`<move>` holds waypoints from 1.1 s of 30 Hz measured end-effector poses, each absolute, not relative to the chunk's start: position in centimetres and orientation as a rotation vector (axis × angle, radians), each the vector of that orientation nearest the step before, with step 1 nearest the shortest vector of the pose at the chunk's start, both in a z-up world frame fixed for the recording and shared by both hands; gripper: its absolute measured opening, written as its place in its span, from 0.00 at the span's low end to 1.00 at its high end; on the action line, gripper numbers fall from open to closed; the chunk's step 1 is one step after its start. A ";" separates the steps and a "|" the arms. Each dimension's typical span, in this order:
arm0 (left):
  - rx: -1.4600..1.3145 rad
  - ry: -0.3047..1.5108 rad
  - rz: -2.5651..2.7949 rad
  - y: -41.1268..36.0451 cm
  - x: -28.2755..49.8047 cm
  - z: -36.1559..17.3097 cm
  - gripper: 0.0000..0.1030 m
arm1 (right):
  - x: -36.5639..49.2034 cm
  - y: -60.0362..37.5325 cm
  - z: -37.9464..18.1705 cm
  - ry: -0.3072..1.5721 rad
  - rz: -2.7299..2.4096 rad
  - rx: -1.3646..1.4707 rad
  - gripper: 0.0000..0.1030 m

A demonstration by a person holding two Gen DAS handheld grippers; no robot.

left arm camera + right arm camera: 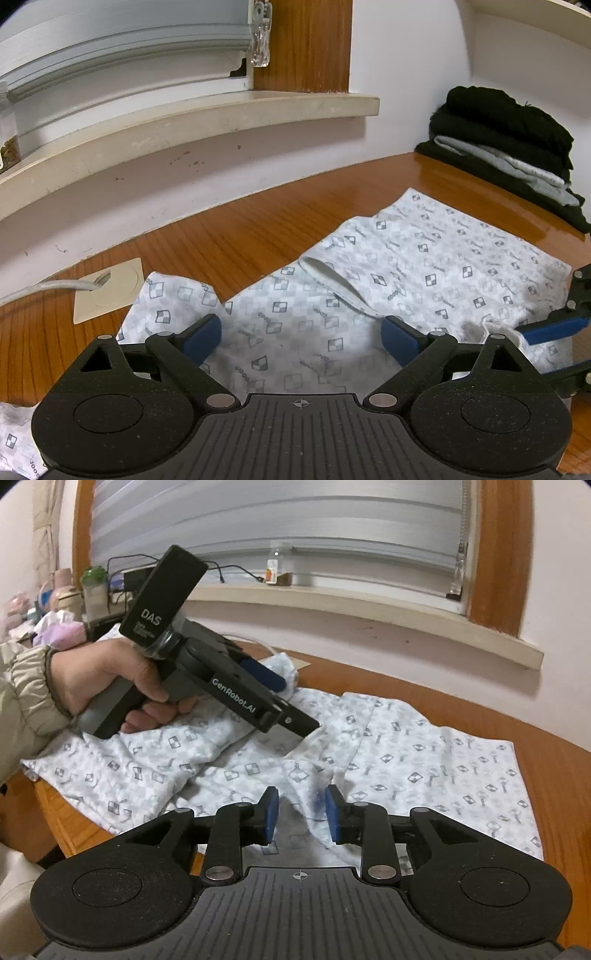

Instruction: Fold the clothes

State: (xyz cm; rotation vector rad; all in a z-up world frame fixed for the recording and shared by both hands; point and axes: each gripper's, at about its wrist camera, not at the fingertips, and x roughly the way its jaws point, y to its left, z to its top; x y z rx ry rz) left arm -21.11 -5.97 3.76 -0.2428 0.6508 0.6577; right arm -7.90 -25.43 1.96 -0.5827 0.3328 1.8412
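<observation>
A white garment with a grey check print lies spread and rumpled on the wooden table; a grey-lined band is turned up across it. My left gripper hovers over the garment's near part, open wide with nothing between its blue pads. In the right wrist view a hand holds that left gripper low over the garment. My right gripper stands partly open at the cloth's near edge. A raised fold runs between its pads, which do not press it. The right gripper also shows at the frame's right edge.
A stack of folded black and grey clothes sits at the table's far right corner. A cable plate with a white cable is set into the table left of the garment. The window sill carries a jar; clutter stands at far left.
</observation>
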 end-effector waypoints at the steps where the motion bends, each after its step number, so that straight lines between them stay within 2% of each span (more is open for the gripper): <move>1: -0.243 0.651 0.658 -6.0 -21.1 3.8 0.92 | -8.0 -25.5 2.0 0.324 1.836 -0.584 0.33; 4: -0.244 0.651 0.657 -5.9 -21.1 3.8 0.92 | -8.2 -25.4 1.9 0.281 1.792 -0.588 0.47; 9: -0.245 0.651 0.658 -5.9 -21.1 3.8 0.93 | -8.5 -25.5 1.3 0.277 1.799 -0.607 0.47; 11: -0.246 0.649 0.659 -5.9 -21.1 3.8 0.93 | -8.5 -25.4 1.2 0.278 1.805 -0.607 0.44; 12: -0.248 0.648 0.659 -5.9 -21.1 3.8 0.93 | -8.4 -25.2 1.2 0.284 1.812 -0.599 0.36; 13: -0.258 0.644 0.657 -5.8 -21.2 3.8 0.93 | -8.0 -24.9 1.4 0.302 1.817 -0.576 0.17; 14: -0.281 0.636 0.654 -5.6 -21.4 3.9 0.93 | -7.5 -24.7 1.6 0.323 1.820 -0.547 0.09; 15: -0.325 0.623 0.655 -5.2 -21.6 4.1 0.93 | -7.1 -24.4 1.8 0.345 1.823 -0.517 0.07; 21: -0.669 0.507 0.580 -2.7 -22.9 6.0 0.93 | -4.1 -24.7 4.0 0.390 1.770 -0.264 0.07; 26: -0.959 0.410 0.461 -1.7 -22.4 5.3 0.93 | -3.6 -25.1 4.6 0.368 1.767 -0.202 0.07; 32: -1.154 0.321 0.421 -1.4 -20.7 3.4 0.84 | -3.6 -25.6 4.9 0.338 1.773 -0.185 0.07; 33: -1.173 0.309 0.423 -1.3 -20.5 3.2 0.79 | -3.6 -25.8 5.0 0.332 1.774 -0.182 0.07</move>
